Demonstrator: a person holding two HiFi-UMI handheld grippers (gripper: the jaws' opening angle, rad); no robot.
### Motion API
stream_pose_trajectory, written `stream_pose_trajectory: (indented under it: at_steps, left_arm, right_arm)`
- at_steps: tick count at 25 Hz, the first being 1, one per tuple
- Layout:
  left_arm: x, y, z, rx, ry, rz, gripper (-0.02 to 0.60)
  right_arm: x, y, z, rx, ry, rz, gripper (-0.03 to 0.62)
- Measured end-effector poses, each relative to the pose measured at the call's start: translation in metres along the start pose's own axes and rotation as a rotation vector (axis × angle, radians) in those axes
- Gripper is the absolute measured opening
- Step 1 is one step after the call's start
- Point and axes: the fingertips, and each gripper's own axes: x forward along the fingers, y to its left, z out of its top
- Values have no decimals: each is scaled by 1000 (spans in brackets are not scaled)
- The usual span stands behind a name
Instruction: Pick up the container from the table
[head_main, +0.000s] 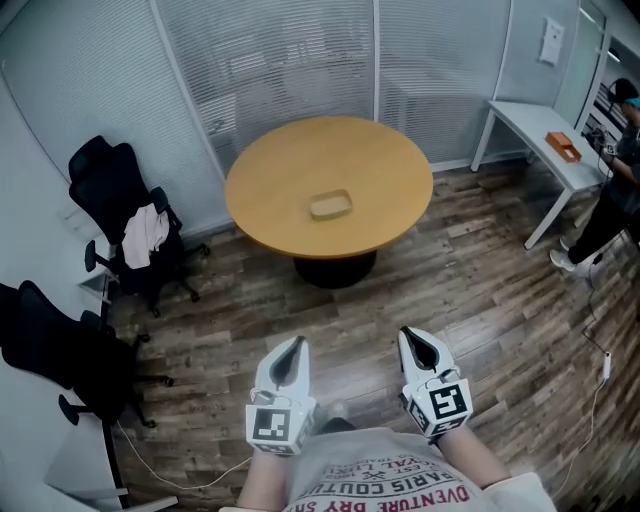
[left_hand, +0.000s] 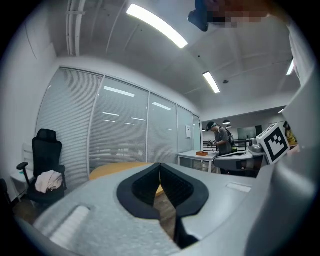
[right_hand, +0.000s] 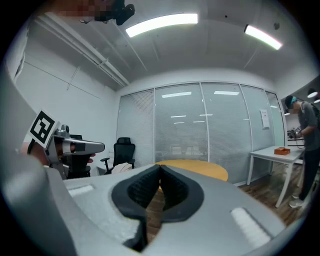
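On your far left, a black office chair (head_main: 112, 185) with a pale cloth (head_main: 146, 235) over its seat stands by the wall, and a second chair (head_main: 45, 345) sits nearer you at the picture's left edge. Your left gripper (head_main: 292, 348) is low in front of you, its jaws pressed together with nothing between them. It is well short of the round table (head_main: 290, 165). A wide strip of wood floor (head_main: 480, 300) lies bare between your grippers and the table's near edge. The container (head_main: 330, 205) lies near the middle of the tabletop, slightly toward the near edge, with bare wood all round it and no edge close to it. Your right gripper (head_main: 416, 343) is level with the left one, its jaws likewise closed on nothing. Past the table's right edge there is a gap of floor. Beyond the gap, a white desk (head_main: 525, 125) with a small orange box (head_main: 563, 146) runs along the wall, and a person (head_main: 612, 200) stands at its far right.
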Motion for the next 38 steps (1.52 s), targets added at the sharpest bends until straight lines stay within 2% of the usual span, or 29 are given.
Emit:
stream_pose_trajectory:
  at_steps: [8,12,16,24,38]
  left_arm:
    - [51,93,5,8,-17,-13,8]
    - [68,117,-2,-20,0,-6,8]
    - [90,128,-12,-28,19,9,8]
    - [166,143,-24,-49,24,95,8]
    - [373,152,10,-44,0,241,8]
  right_arm:
    - [108,17,12,-5,-8,-10,3]
    - [141,20,12,4,18,9,3]
    - [168,5,5,6,41,11,3]
    - [239,-54,-9,32,72,70,3]
    - [404,-213,20,6,85,211,3]
